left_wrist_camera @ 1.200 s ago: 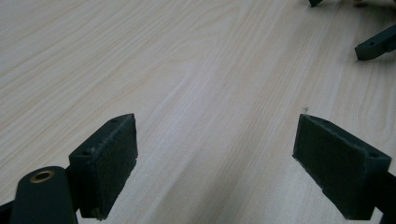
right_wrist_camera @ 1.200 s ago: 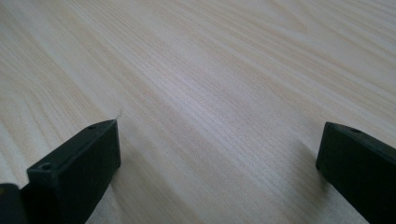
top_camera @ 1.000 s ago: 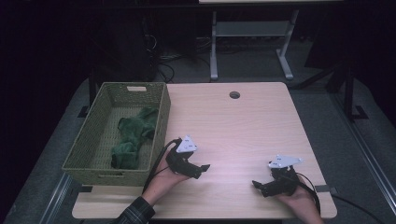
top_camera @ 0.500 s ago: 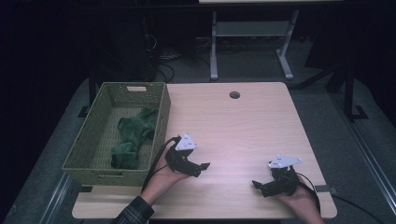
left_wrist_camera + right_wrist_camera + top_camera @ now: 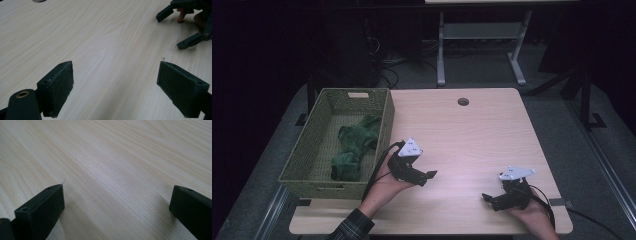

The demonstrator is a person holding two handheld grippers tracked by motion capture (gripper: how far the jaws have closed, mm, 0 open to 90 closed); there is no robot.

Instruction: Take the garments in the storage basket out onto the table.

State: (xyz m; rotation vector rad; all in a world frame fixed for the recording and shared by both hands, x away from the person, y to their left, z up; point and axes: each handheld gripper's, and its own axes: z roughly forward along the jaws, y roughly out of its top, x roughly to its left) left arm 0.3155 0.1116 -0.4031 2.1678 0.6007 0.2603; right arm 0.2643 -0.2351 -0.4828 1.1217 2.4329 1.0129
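A green woven basket [image 5: 307, 165] stands on the left part of the light wood table [image 5: 472, 135], with crumpled green cloth [image 5: 354, 145] inside it. My left gripper [image 5: 424, 177] rests low over the table just right of the basket, jaws wide open over bare wood [image 5: 115, 85]. My right gripper [image 5: 491, 200] sits near the front right of the table, jaws also wide open with nothing between them [image 5: 116, 212]. In the left gripper view the right gripper [image 5: 180, 27] and a fingertip appear at the top right.
A round cable hole [image 5: 463, 101] lies near the table's far edge. Beyond the table a metal desk frame [image 5: 479, 45] stands on the dark floor. Bare wood stretches between the two grippers.
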